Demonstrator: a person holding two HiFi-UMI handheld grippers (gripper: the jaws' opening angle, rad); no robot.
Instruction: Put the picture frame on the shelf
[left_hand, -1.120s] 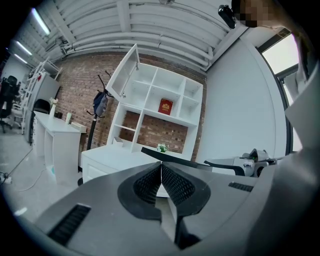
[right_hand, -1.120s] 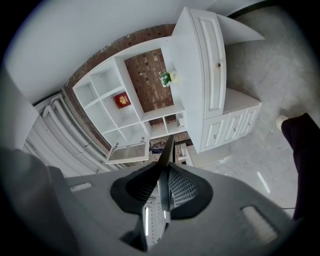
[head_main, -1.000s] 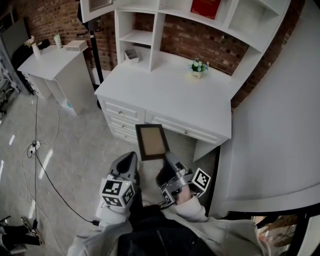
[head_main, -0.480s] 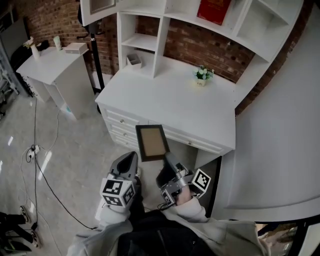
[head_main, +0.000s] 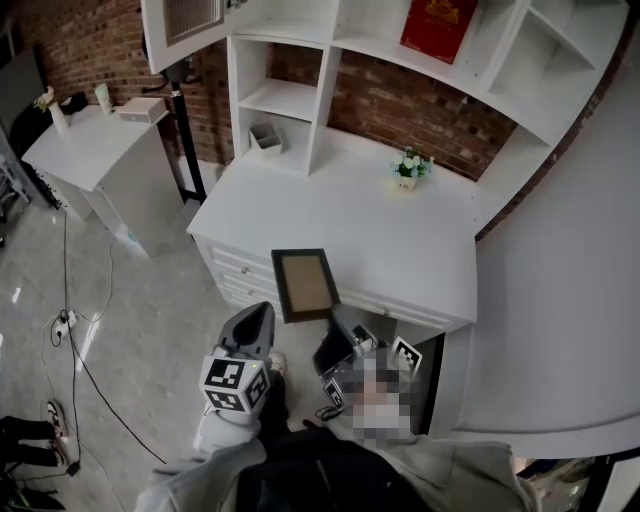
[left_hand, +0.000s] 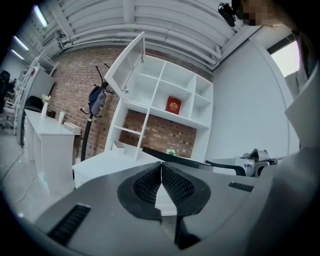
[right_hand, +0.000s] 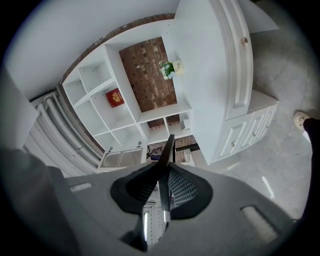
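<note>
At far left, a small side table (head_main: 90, 140) stands by a brick wall. The left tongs (left_hand: 161, 170) sit low in front of the person, jaws together on nothing, apparently idle while the other hand does the carrying. Just to their right, the frame (head_main: 304, 284) is in the air over the front edge of a white table (head_main: 420, 250), face up and not yet on the shelf (head_main: 285, 100) at the table's back. The right tongs (right_hand: 162, 189) are clamped on the frame's near edge and hold it out ahead, probably so it can be raised into a compartment. Farther right, a plant (head_main: 408, 167) sits on the table, and a red book (head_main: 438, 25) stands in an upper compartment.
</note>
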